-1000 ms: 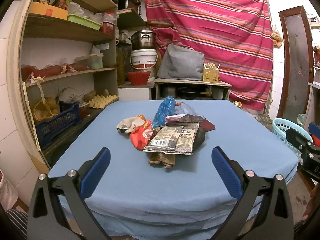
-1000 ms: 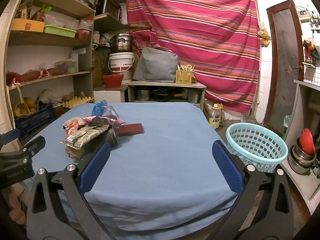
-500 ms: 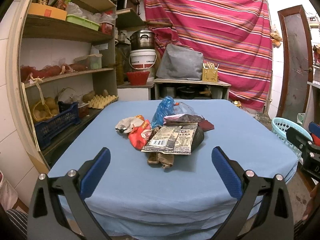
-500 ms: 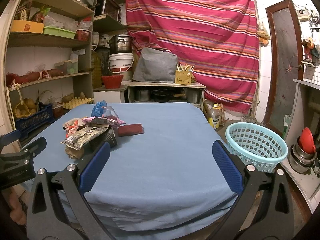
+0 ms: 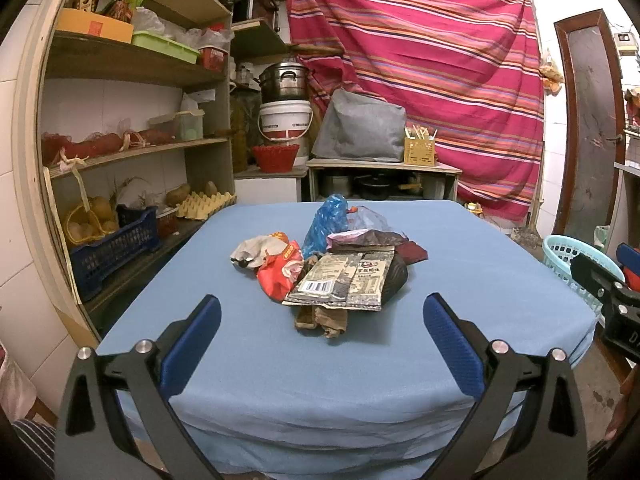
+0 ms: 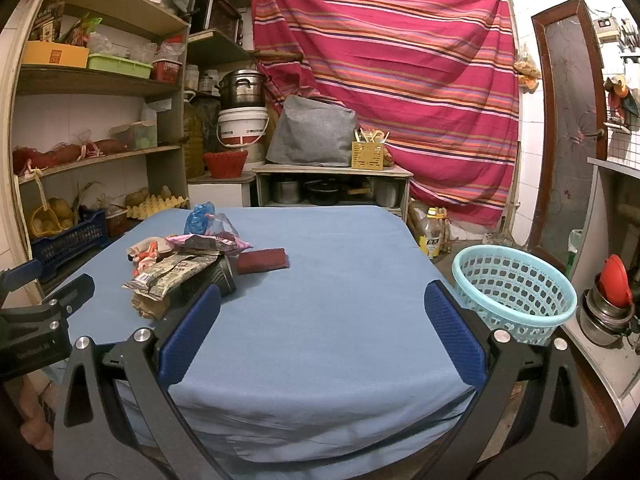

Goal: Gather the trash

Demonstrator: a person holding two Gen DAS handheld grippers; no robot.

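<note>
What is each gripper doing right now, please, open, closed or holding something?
Left gripper: open, holding nothing, short of the trash pile.
Right gripper: open, holding nothing, over the blue table.

So the trash pile [image 5: 336, 268] sits mid-table [image 5: 480, 280], shelves [image 5: 132, 152] off to its left, laundry basket [image 6: 514, 294] on the floor by the table's right edge, curtain [image 6: 400, 80] behind everything.

Both wrist views look forward between spread blue-padded fingers [image 5: 452, 340] across the blue-clothed table [image 6: 340, 320]; shared: heap of crumpled wrappers [image 5: 336, 268], left of the right view's fingers.
</note>
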